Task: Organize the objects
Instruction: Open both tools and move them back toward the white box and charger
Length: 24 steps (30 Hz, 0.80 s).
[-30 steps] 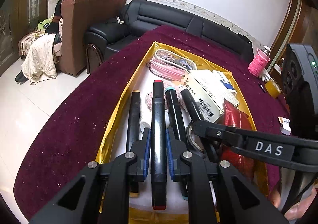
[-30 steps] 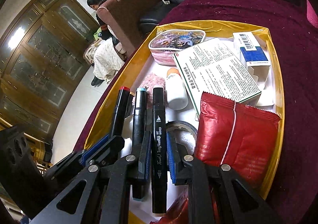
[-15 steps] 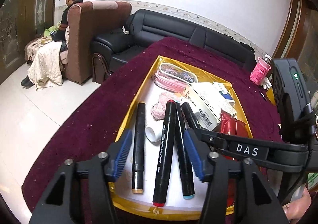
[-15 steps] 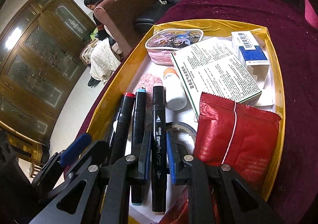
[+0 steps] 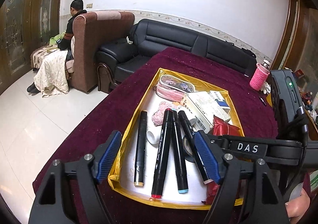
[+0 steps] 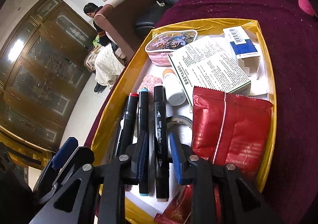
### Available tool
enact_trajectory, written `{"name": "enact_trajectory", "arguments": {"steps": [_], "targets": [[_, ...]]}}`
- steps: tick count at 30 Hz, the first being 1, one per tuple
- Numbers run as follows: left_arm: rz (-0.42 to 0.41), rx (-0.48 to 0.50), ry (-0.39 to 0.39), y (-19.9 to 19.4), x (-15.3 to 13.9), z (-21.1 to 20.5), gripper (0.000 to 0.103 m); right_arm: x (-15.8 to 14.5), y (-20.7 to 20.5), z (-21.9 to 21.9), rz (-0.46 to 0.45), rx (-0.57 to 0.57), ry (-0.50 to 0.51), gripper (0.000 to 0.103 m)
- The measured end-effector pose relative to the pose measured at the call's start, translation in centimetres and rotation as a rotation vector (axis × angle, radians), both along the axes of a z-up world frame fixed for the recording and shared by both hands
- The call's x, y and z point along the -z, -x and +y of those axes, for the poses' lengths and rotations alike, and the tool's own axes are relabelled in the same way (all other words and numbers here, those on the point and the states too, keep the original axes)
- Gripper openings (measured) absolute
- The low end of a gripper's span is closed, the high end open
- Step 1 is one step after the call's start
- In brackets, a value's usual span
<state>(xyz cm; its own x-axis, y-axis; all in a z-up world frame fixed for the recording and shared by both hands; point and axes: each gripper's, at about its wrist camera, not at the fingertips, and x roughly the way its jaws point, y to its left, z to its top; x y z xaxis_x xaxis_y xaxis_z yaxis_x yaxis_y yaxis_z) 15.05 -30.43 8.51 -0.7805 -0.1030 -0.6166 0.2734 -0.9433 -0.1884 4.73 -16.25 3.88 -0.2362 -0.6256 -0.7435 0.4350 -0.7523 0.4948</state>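
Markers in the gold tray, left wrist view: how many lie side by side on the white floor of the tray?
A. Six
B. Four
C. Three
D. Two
B: four black markers lie side by side in the gold tray, their near end caps tan, red, light blue and pale pink.

White "DAS" on black label plate (image 5: 247, 147), on right gripper arm, just right of gold tray (image 5: 127, 136). Pink-capped marker (image 6: 160, 144), inside tray: "BROAD", "ART MARKER" legible; script brand unclear. Print on white carton (image 6: 208, 64) too small.
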Motion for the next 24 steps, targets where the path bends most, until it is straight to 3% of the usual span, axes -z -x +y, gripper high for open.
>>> {"name": "enact_trajectory", "arguments": {"steps": [12, 24], "targets": [[0.034, 0.011, 0.050, -1.7, -2.0, 2.5, 0.081, -2.3, -1.8, 3.2, 0.033, 0.033, 0.051, 0.044], [0.064, 0.057, 0.109, -3.1, -4.0, 6.7, 0.087, -4.1, -3.9, 8.6, 0.066, 0.111, 0.100, 0.069]]}}
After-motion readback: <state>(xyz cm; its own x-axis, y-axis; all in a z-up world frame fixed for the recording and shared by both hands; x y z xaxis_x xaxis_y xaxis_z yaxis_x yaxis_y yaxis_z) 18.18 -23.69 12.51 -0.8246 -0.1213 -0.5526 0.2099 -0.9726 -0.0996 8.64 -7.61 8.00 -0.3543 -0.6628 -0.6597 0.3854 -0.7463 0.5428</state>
